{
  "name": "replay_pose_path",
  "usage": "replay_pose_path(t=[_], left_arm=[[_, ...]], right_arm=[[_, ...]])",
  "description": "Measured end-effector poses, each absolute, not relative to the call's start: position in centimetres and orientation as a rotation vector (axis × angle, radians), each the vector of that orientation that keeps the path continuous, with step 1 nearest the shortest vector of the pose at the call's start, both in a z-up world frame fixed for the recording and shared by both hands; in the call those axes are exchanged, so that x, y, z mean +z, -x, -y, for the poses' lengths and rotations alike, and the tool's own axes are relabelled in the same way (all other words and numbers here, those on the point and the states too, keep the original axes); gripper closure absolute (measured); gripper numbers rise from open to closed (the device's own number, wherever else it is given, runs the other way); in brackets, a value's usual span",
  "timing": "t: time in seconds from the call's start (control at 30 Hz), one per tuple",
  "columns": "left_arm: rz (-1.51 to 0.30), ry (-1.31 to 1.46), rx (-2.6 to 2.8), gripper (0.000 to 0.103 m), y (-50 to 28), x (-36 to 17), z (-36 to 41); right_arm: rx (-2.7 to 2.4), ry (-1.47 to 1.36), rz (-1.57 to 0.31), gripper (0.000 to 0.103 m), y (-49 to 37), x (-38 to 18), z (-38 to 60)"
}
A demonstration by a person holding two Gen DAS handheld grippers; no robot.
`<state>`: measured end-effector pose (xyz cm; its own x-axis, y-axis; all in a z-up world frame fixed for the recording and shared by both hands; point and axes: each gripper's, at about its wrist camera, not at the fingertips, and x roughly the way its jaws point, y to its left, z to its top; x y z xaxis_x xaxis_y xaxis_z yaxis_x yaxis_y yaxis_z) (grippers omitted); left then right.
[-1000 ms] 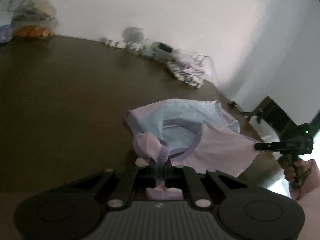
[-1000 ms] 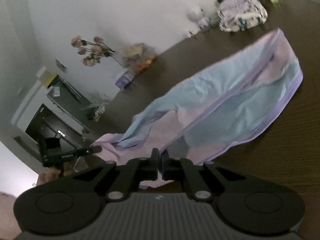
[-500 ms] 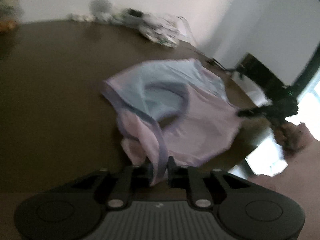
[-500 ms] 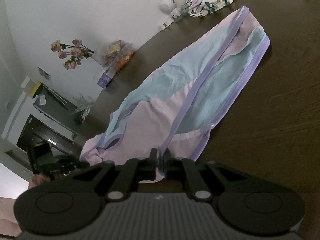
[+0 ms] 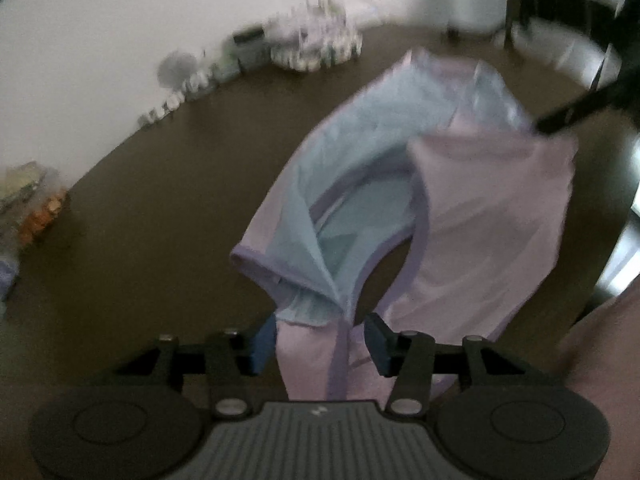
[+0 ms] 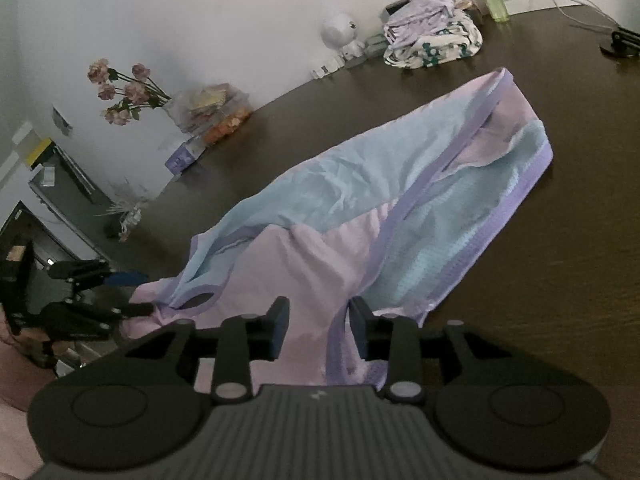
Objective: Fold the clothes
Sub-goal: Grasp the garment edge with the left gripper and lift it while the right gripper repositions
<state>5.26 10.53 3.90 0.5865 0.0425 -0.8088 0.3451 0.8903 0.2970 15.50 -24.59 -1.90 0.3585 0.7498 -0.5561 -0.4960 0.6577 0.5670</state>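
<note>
Blurred pink-blue garment (image 5: 472, 216), edges cropped

My left wrist view is smeared with motion blur, so the clutter along the wall (image 5: 248, 64) is unreadable. The garment's (image 5: 472, 216) near hem drops behind the gripper body (in both views). The right gripper (image 5: 576, 110) is cropped at the frame's edge.

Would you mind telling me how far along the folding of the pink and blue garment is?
Early. Done: the garment is spread lengthwise on the dark table. In hand: nothing is clamped; the left gripper and right gripper are both open, with cloth lying between the fingers. Left: it lies rumpled and no neat fold shows, so the folding itself remains. A folded pile sits by the wall.
</note>
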Motion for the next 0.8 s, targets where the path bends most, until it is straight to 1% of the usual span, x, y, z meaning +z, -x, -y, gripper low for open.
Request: replay_pose_path(t=[0.03, 0.07, 0.1, 0.13, 0.17, 0.2, 0.27, 0.33, 0.47, 0.53, 0.6, 0.63, 0.7, 0.77, 0.8], left_arm=[[-0.960, -0.490, -0.158, 0.071, -5.7, 3.3, -10.2], [-0.980, -0.506, -0.144, 0.076, -6.0, 2.8, -10.1], [-0.993, -0.503, -0.137, 0.084, -6.2, 2.6, -10.3], [-0.998, -0.489, -0.126, 0.097, -6.4, 2.6, -10.5], [-0.989, -0.446, -0.126, 0.099, -6.5, 3.0, -11.0], [-0.979, -0.401, -0.126, 0.100, -6.5, 3.4, -11.4], [-0.966, -0.227, -0.159, 0.100, -6.9, 4.5, -12.9], [-0.946, -0.018, -0.207, 0.100, -7.0, 5.3, -15.2], [-0.909, 0.459, -0.367, 0.100, -6.3, 4.8, -20.0], [-0.881, 0.572, -0.377, 0.100, -5.7, 4.1, -21.5], [-0.868, 0.646, -0.349, 0.100, -5.5, 3.3, -22.6], [-0.862, 0.682, -0.335, 0.100, -5.4, 3.0, -23.2], [-0.851, 0.762, -0.303, 0.100, -5.5, 1.7, -24.5], [-0.847, 0.790, -0.263, 0.098, -5.6, 0.7, -25.4], [-0.848, 0.752, -0.273, 0.094, -5.6, 0.9, -25.3]], right_arm=[[0.822, -0.328, -0.887, 0.068, -15.4, -1.9, 24.6], [0.822, -0.329, -0.884, 0.068, -15.3, -2.0, 24.7], [0.819, -0.331, -0.881, 0.068, -15.3, -2.0, 24.8], [0.816, -0.335, -0.877, 0.068, -15.2, -1.9, 25.0], [0.812, -0.339, -0.872, 0.068, -15.1, -2.0, 25.1], [0.805, -0.341, -0.868, 0.068, -15.1, -2.0, 25.3], [0.795, -0.344, -0.865, 0.068, -15.0, -2.1, 25.6], [0.802, -0.344, -0.864, 0.068, -14.8, -2.0, 25.3], [0.837, -0.340, -0.859, 0.068, -14.5, -1.6, 24.0], [0.862, -0.337, -0.858, 0.067, -14.4, -1.3, 23.1], [0.936, -0.320, -0.862, 0.067, -14.2, -0.6, 20.2], [0.972, -0.310, -0.868, 0.064, -14.2, -0.3, 18.6], [1.029, -0.278, -0.880, 0.063, -14.1, 0.5, 15.2], [1.071, -0.231, -0.889, 0.063, -14.0, 1.2, 11.8], [1.070, -0.185, -0.883, 0.063, -13.9, 1.7, 10.3]])
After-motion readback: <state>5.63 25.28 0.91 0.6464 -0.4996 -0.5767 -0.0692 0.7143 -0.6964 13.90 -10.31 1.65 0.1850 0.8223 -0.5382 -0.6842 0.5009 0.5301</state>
